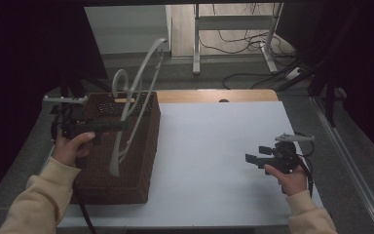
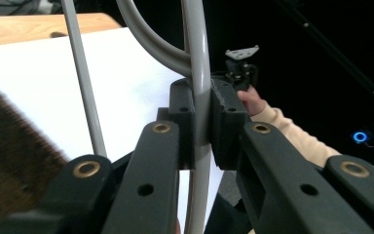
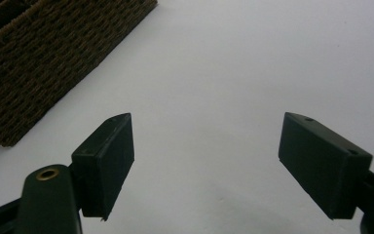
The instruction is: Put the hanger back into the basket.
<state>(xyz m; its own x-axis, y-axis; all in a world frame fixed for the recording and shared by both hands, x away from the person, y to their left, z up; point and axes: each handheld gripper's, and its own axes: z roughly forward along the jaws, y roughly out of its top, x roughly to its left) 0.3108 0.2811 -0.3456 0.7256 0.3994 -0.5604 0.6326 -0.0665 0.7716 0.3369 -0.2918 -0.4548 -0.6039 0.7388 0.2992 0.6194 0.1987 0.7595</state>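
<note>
- Overhead, in the high view, a person in cream sleeves works at a white table (image 1: pixel 214 161). The left gripper (image 1: pixel 119 125) is clamped on a pale grey clothes hanger (image 1: pixel 135 97) that stands tilted above a brown woven basket (image 1: pixel 141 151) at the table's left side. The hanger's hook curls up over the basket's far rim and one long arm reaches up toward the back of the room. The lower end hangs over the basket's open top. Well apart, near the table's right edge, the right gripper (image 1: pixel 253 158) is held just above the white surface, its jaws spread and pointing left.
- In the left gripper view, the left gripper (image 2: pixel 202 122) has both black jaws pressed against a grey bar of the clothes hanger (image 2: pixel 199 63), which runs upright between them. A second, thinner bar stands just beside it at the left. The basket (image 2: pixel 9 161) blurs in at lower left. The person's other hand (image 2: pixel 251 100) shows farther off.
- In the right gripper view, the right gripper (image 3: pixel 204 156) is released, jaws wide apart with bare white table (image 3: pixel 233 58) between them. A corner of the basket (image 3: pixel 53 58) sits at upper left.
</note>
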